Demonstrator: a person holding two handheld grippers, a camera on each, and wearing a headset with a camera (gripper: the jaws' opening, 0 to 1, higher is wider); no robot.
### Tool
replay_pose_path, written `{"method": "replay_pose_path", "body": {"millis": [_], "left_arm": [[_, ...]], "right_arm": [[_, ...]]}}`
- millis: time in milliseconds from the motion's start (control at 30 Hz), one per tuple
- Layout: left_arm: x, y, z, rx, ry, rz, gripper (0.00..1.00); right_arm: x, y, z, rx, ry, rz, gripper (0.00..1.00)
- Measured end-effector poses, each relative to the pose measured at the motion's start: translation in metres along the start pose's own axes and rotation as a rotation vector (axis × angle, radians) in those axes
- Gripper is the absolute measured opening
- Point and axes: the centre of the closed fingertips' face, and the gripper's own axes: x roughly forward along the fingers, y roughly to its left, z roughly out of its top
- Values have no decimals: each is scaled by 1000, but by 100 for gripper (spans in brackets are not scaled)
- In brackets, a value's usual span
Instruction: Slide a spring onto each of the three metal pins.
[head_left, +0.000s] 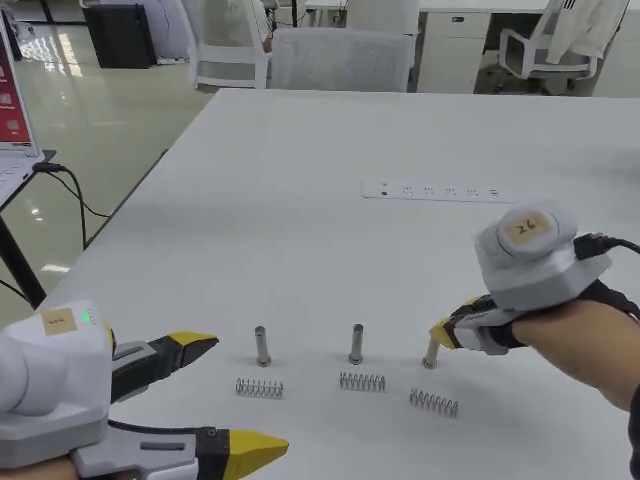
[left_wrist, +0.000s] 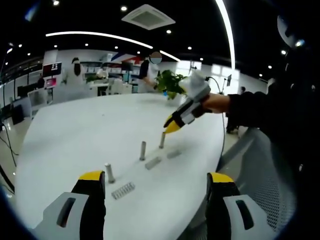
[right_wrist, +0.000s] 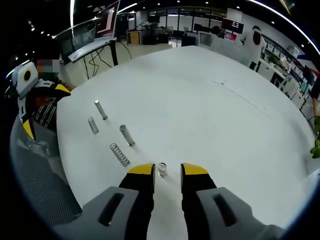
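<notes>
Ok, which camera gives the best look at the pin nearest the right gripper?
The right gripper view: the pin stands close up between the right gripper's open jaws, seen nearly end on. The head view has it beside a yellow jaw tip, small. The left gripper view shows it far off, upright, below that gripper.

The right claw (head_left: 446, 334) covers the top of the rightmost pin (head_left: 430, 357), contact unclear.

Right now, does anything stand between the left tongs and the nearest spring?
Nothing visible does. The left tongs are open, and bare table lies between them and the nearest spring; its pin stands just beyond it.
</notes>
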Motion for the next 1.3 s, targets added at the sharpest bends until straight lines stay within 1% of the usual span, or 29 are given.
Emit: {"method": "replay_pose_path", "body": {"millis": [167,233,300,367,433,467,500,567,600,633,700,833,1067,1267,1300], "left_arm": [[0,0,-1,-3,-1,-3,80],[1,0,-1,-2,1,-4,79],[1,0,-2,-3,3,-5,79],[1,-1,-1,-5,0,-7,79],[1,-1,-1,-6,0,-8,79],[2,-1,-1,-6,0,-9,79],[2,-1,-2,-7,1,-11,79],[2,-1,-2,-5,2,-12,79],[2,-1,-2,-5,2,-13,79],[2,-1,-2,-5,1,-13,78],[2,-1,-1,-4,0,-13,78],[2,-2,-2,1,3,-18,77],[2,-1,-2,7,5,-16,76],[3,-2,-1,17,9,-21,75],[3,-3,0,20,9,-24,75]], "right_arm": [[-8,-3,-14,6,4,6,19],[-9,-1,-21,11,13,23,19],[-11,5,-26,11,17,54,18],[-10,14,-33,-12,33,97,18],[-10,26,-40,-59,57,141,17],[-9,29,-41,-67,61,150,17],[-7,36,-48,-90,87,179,17],[-4,41,-53,-127,107,193,17],[-3,42,-54,-131,112,195,17],[-1,45,-57,-149,124,207,17],[2,48,-59,-175,139,214,16],[8,48,-64,-233,173,213,14],[16,48,-71,-292,226,220,11],[20,50,-74,-330,250,220,9],[20,49,-75,-345,258,216,8]]}}
